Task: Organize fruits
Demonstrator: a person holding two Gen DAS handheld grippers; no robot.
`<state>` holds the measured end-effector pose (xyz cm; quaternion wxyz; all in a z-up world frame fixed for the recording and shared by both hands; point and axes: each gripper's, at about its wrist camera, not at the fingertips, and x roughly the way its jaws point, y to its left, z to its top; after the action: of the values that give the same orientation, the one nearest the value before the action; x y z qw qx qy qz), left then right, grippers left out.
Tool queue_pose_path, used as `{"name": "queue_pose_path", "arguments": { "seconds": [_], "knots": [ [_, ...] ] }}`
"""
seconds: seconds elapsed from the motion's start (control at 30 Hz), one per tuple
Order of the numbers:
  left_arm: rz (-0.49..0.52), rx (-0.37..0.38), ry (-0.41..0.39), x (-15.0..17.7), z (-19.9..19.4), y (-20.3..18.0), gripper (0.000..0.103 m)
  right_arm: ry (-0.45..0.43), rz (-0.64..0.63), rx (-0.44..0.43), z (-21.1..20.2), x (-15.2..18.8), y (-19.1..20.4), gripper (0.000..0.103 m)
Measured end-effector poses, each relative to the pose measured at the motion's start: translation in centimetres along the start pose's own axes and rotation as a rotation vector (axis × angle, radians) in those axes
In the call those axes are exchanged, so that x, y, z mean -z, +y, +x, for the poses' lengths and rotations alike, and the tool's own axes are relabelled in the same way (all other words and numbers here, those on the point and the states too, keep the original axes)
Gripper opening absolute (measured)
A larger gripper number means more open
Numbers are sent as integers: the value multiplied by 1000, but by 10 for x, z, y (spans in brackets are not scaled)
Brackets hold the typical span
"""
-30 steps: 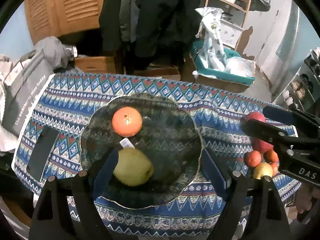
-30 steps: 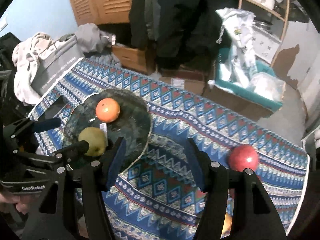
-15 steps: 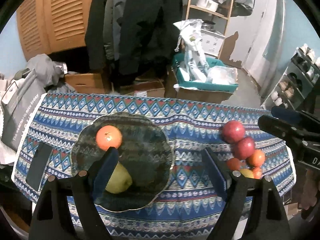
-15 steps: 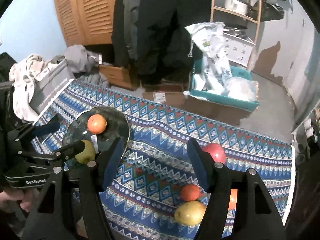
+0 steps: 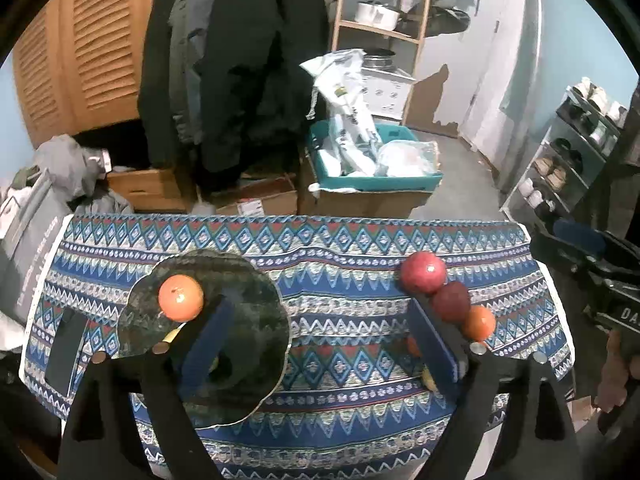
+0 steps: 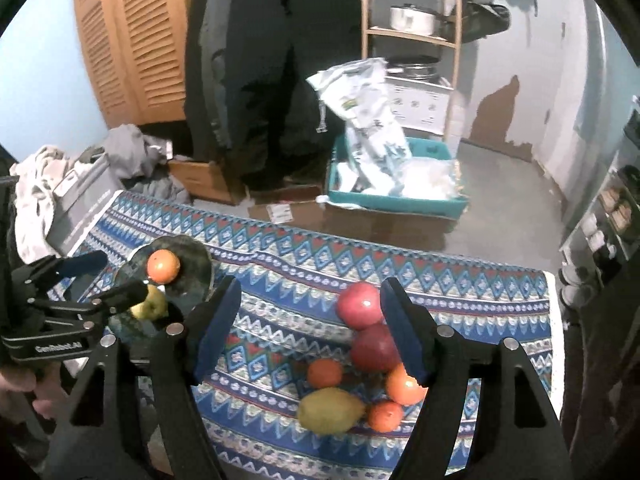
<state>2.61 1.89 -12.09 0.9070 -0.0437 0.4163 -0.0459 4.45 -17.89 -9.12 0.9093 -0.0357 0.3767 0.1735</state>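
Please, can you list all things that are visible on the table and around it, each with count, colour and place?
round dark glass plate: 1, dark green, left part of table
orange on plate: 1, orange, far side of plate
yellow-green pear on plate: 1, near side of plate
red apples: 2, red, right part of table, touching
small oranges: 3, orange, near the apples
yellow pear on cloth: 1, yellow, front of the pile
patterned tablecloth: 1, blue, red and white, covers table
black flat phone-like object: 1, left table edge
teal bin: 1, floor behind table, holds white bags
left hand-held gripper: 1, black, blue pads, open
right hand-held gripper: 1, same, open
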Motion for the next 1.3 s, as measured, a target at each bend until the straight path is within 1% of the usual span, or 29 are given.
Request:
{"name": "queue_pose_path", "arguments": {
  "seconds": [0.17, 0.4, 0.53, 0.9, 1.1, 1.3],
  "knots": [
    [26, 14, -4, -2, -2, -19, 93, -7, 26, 31, -10, 8, -19, 73],
    [69, 39, 11, -4, 0, -46, 95, -9, 43, 78, -20, 21, -44, 73],
    [92, 56, 27, -4, 3, -61, 95, -8, 59, 86, -25, 29, -53, 74],
    [155, 69, 62, 4, 13, -96, 95, 8, 108, 122, -31, 49, -81, 74],
    [190, 77, 120, 15, 33, -110, 98, 53, 127, 144, -25, 61, -95, 76],
    [207, 105, 235, 34, 69, -125, 98, 123, 131, 161, -4, 78, -106, 76]
  ]
}}
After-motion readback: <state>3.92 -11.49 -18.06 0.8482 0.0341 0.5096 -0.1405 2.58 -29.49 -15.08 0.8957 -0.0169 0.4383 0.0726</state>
